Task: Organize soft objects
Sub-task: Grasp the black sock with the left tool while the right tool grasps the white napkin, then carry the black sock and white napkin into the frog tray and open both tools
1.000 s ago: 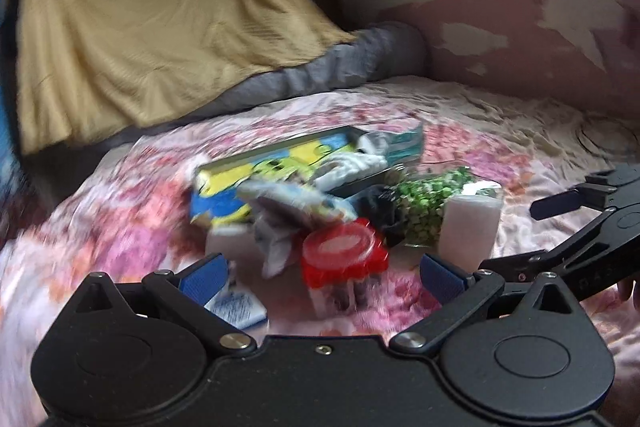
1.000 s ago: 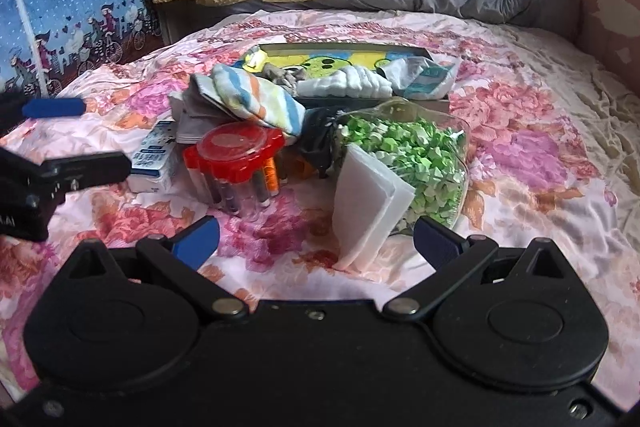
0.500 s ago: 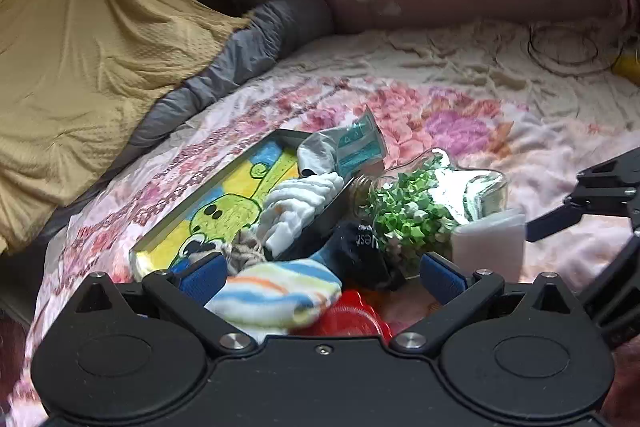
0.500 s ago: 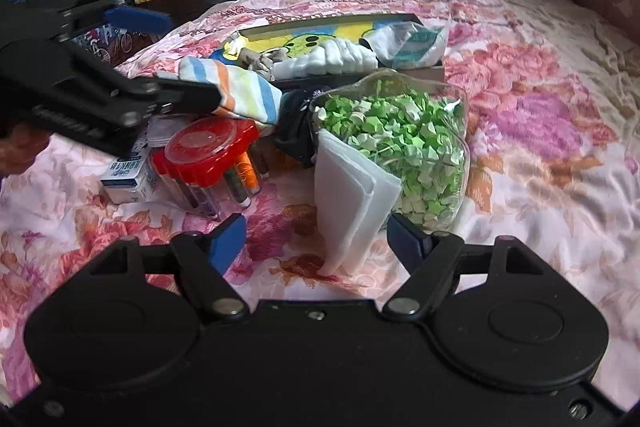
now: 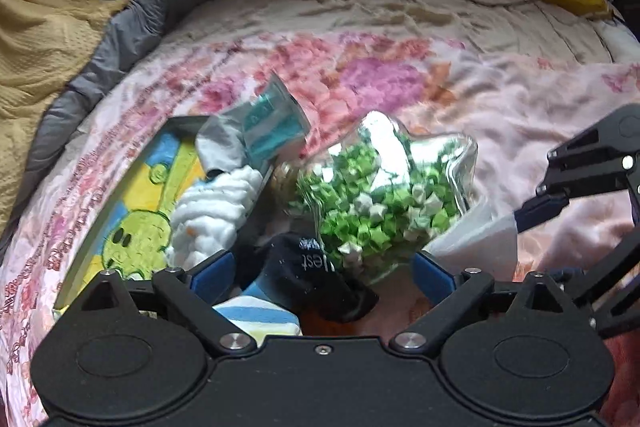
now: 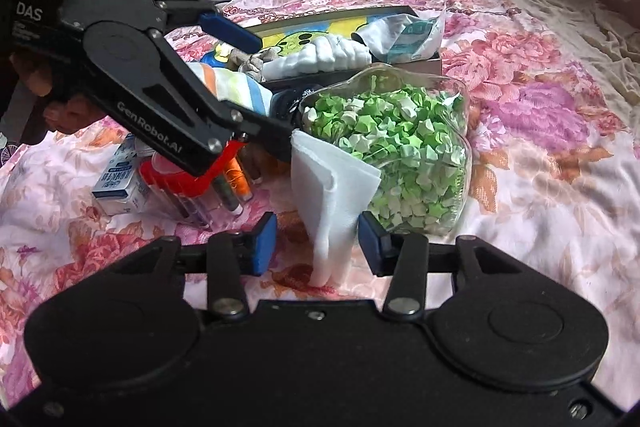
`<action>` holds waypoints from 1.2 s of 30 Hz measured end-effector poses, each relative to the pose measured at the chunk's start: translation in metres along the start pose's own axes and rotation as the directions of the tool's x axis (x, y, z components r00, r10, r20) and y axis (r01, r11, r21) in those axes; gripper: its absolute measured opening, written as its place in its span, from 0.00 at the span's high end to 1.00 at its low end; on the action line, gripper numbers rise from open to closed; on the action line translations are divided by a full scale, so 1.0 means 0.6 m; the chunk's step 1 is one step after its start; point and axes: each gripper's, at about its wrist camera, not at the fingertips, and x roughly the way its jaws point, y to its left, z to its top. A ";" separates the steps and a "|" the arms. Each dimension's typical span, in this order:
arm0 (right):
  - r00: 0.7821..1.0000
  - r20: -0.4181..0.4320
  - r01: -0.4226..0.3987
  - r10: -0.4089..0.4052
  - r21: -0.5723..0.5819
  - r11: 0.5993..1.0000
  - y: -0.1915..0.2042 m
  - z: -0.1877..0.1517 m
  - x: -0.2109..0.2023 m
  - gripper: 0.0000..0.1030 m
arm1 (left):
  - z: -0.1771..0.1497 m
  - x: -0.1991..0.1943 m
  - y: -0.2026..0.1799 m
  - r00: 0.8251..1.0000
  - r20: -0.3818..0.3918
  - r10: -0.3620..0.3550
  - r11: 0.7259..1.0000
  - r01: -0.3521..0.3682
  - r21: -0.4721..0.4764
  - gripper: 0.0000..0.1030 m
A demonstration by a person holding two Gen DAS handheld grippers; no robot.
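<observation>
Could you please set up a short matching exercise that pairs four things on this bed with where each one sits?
Things:
1. folded white cloth
2. clear star-shaped jar of green paper stars
3. white fluffy sock
4. small blue-and-white carton

Places:
A. on the cartoon-printed tray
B. between the right claw's pads
C. left of the red-lidded tube holder
D. directly behind the cloth

Pairs: 1-B, 2-D, 3-A, 4-C

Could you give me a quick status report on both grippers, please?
Right gripper jaws closing around white cloth. Left gripper jaws closing, over dark sock. Star jar directly behind cloth.
</observation>
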 end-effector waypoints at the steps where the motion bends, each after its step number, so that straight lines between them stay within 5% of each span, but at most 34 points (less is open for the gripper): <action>1: 1.000 -0.002 0.001 -0.001 0.001 1.000 -0.001 0.001 0.000 0.68 | 0.000 0.005 0.000 1.000 -0.012 0.000 1.000 0.000 0.003 0.11; 11: 1.000 -0.011 -0.007 0.006 -0.008 1.000 -0.003 0.003 0.016 0.92 | -0.007 0.036 0.018 0.998 -0.063 -0.014 1.000 0.014 -0.007 0.18; 17: 1.000 -0.024 -0.009 0.009 0.005 1.000 -0.012 0.002 0.018 0.96 | -0.009 0.045 0.019 0.997 -0.070 -0.028 1.000 0.028 -0.001 0.20; 29: 0.999 -0.027 -0.030 0.030 0.011 0.999 -0.008 -0.003 0.015 0.96 | -0.012 0.064 0.027 0.994 -0.108 -0.023 0.999 0.019 -0.042 0.52; 36: 0.999 -0.016 -0.037 0.037 0.008 0.999 -0.005 -0.004 0.011 0.95 | -0.010 0.058 0.011 0.988 -0.136 0.071 0.997 -0.075 -0.024 0.92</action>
